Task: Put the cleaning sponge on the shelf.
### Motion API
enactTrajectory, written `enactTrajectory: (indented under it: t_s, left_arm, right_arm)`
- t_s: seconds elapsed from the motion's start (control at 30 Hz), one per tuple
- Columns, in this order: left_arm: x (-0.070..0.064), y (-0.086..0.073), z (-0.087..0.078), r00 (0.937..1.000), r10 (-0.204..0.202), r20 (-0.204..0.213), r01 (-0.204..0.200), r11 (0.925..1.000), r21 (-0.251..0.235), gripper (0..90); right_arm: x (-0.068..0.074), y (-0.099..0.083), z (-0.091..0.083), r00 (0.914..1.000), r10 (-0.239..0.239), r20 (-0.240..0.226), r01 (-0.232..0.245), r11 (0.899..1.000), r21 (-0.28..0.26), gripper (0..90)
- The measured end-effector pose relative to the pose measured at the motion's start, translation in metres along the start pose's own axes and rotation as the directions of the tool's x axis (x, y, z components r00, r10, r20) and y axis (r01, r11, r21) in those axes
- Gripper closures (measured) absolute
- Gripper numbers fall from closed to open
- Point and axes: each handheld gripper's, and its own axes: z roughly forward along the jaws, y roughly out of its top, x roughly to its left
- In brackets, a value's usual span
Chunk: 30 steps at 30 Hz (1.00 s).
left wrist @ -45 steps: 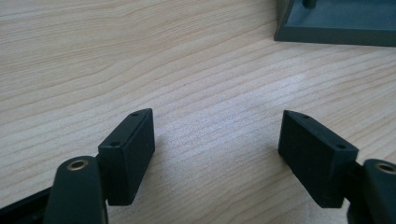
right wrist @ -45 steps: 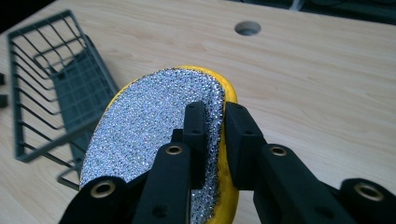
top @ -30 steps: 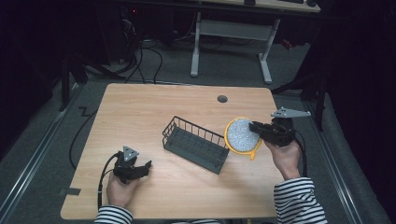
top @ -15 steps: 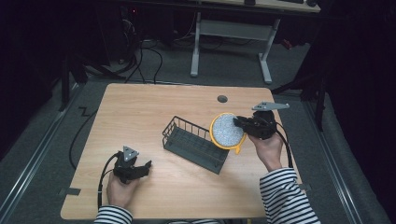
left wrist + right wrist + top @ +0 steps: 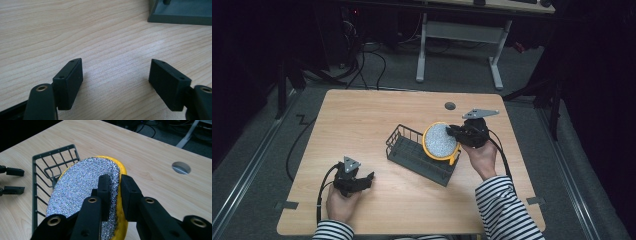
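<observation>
Right gripper (image 5: 455, 134) clamps the yellow sponge (image 5: 439, 142) at frame centre, so I lower it slowly, edge first, into the wire basket (image 5: 412, 150).

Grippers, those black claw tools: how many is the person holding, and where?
2. The left gripper rests near the table's front left, jaws open and empty. The right gripper is at the right, clamped on a yellow sponge held over the wire basket.

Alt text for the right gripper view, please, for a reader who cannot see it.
The right gripper, two black jaws shut on the edge of a round yellow sponge with a silver glittery scrubbing face, holds it above a dark wire basket on a light wooden table.
</observation>
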Motion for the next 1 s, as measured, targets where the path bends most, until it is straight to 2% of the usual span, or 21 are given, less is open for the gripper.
enactTrajectory:
  t_s: [0.33, 0.57, 1.0]
  left_arm:
    - [0.0, 0.0, 0.0, 1.0, -0.001, 0.0, 0.001, 1.0, 0.0, 27.8]
    - [0.0, 0.0, 0.0, 1.0, -0.001, 0.0, 0.001, 1.0, 0.0, 27.8]
    - [0.0, 0.0, 0.0, 1.0, -0.001, 0.0, 0.001, 1.0, 0.0, 27.8]
  right_arm:
    - [0.01, -0.003, 0.021, 0.9997, -0.023, -0.008, 0.023, 1.0, 0.014, 78.2]
    - [0.014, -0.005, 0.024, 0.9995, -0.028, -0.014, 0.028, 1.0, 0.008, 77.7]
    - [0.023, -0.008, 0.025, 0.9968, -0.079, -0.007, 0.079, 0.997, 0.025, 76.4]
